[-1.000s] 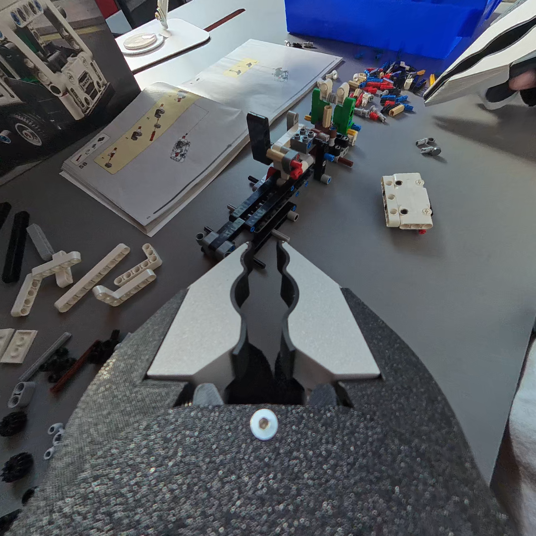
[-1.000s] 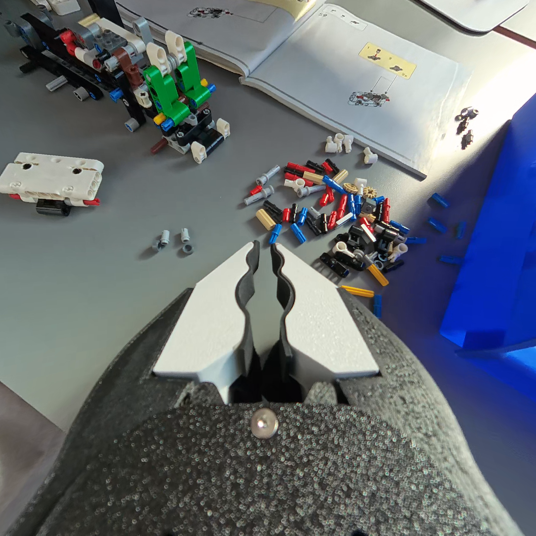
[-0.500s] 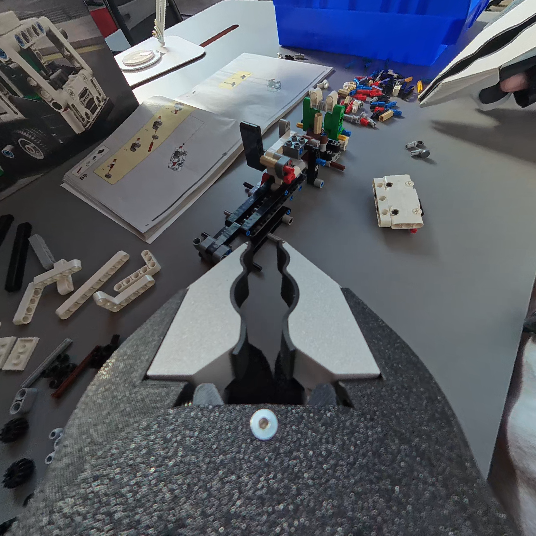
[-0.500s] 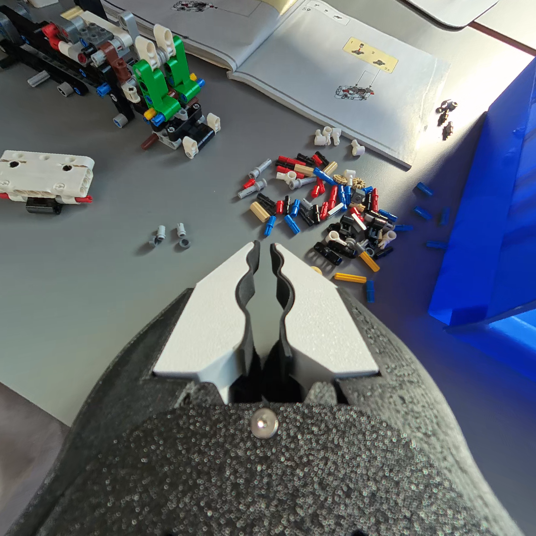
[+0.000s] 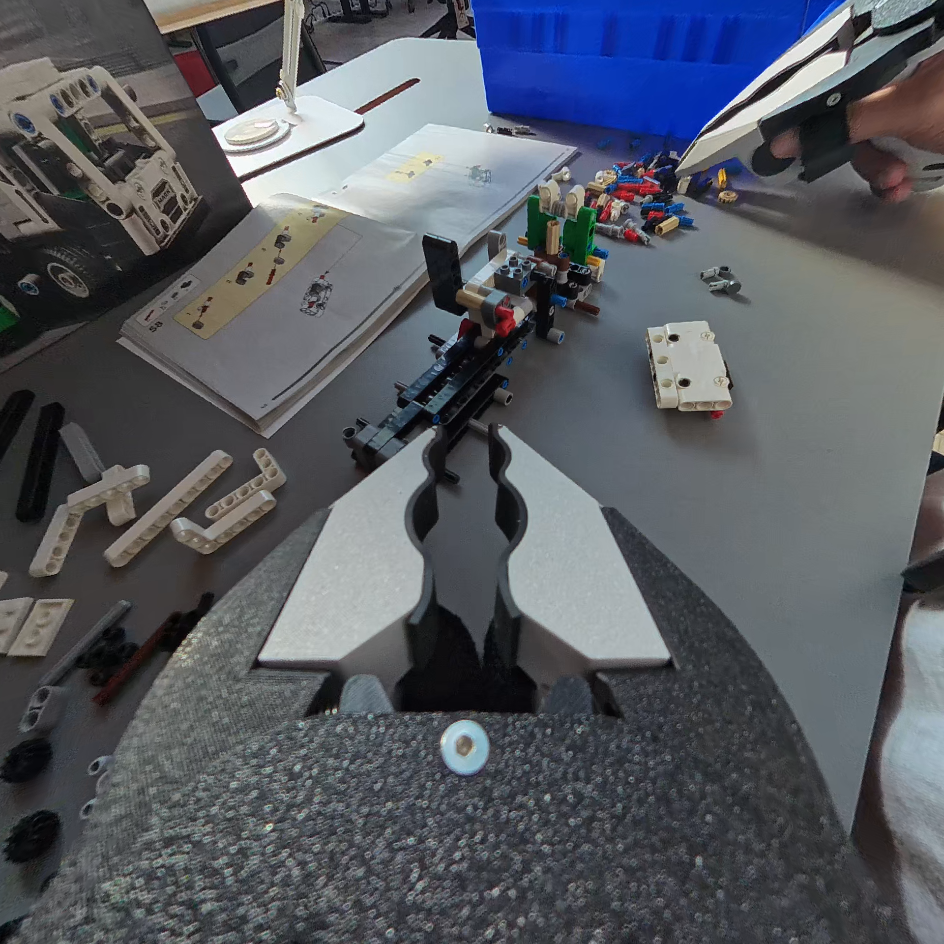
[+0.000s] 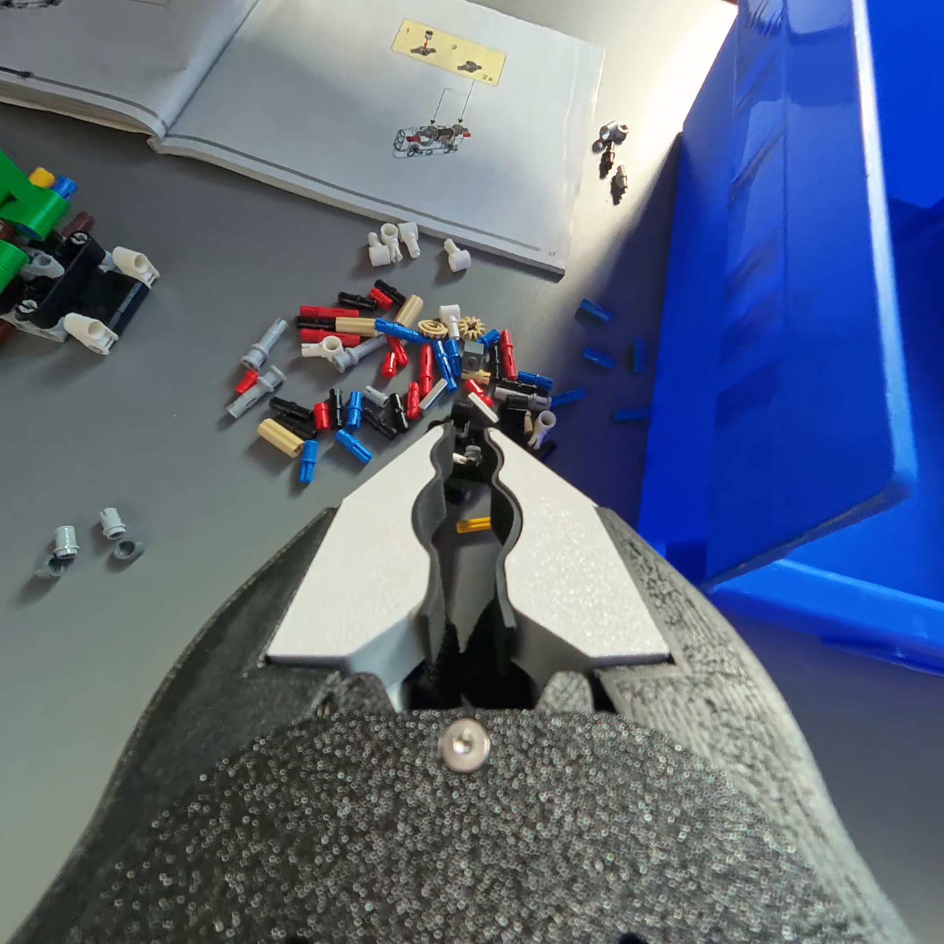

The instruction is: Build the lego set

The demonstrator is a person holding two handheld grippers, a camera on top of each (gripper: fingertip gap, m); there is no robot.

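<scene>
While the left gripper [image 5: 464, 434] hovers above the dark grey tabletop [image 5: 766, 511] with its jaws a little apart and nothing between them, its fingertips sit just in front of the near end of a long black-beamed brick chassis with green uprights [image 5: 459, 368]. An open grey-paged instruction booklet [image 5: 286, 306] lies left of that build, loose white angled beams [image 5: 168, 505] nearer still, and a white studded block [image 5: 687, 365] to the right. The right gripper [image 6: 467, 434] is lowered over the near edge of a scattered pile of small red, blue, black and tan connector pins [image 6: 398, 368]; its jaws stand slightly apart, with small black and grey pieces seen in the gap, and whether the pads press them cannot be told. A blue plastic bin [image 6: 797, 306] stands just right.
</scene>
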